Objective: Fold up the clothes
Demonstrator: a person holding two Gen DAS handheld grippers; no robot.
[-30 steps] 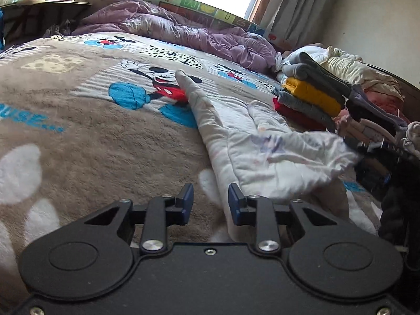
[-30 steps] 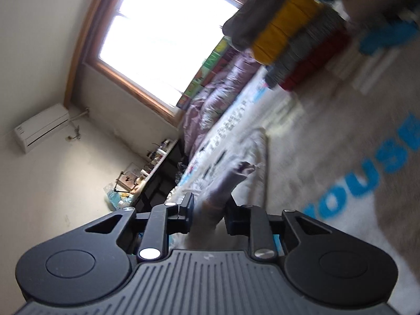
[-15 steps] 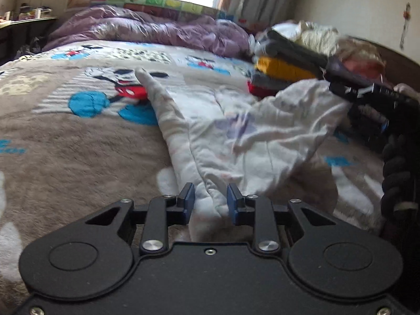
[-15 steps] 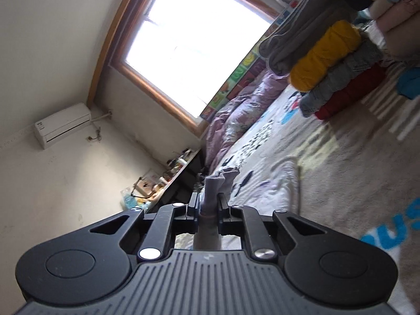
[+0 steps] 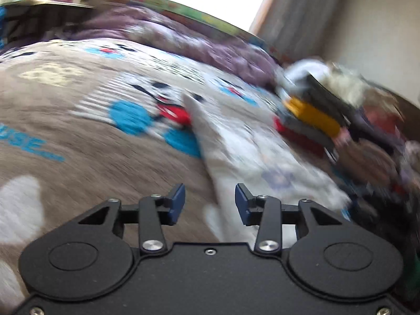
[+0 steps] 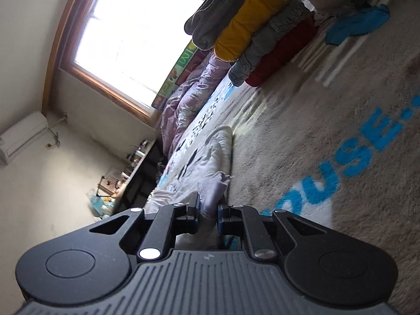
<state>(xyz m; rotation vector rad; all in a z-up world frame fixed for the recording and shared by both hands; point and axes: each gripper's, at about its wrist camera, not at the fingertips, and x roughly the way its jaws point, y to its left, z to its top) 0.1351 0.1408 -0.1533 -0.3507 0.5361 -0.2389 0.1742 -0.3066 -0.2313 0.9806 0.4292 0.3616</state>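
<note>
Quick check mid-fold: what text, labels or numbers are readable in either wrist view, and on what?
"OUSE..." in blue, cut off by the gripper, on the beige blanket, right wrist view.
"USE..." blurred, on the same blanket, left wrist view.
Letters on the colourful panels under the window: unreadable.
Nothing else readable.

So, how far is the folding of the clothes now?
Done: a stack of folded clothes sits on the blanket. In hand: the right tongs are shut on a corner of the white garment, which lies spread on the bed; the left tongs are open over its near edge. Left: finishing this garment's folds and the loose pile beyond the stack.
</note>
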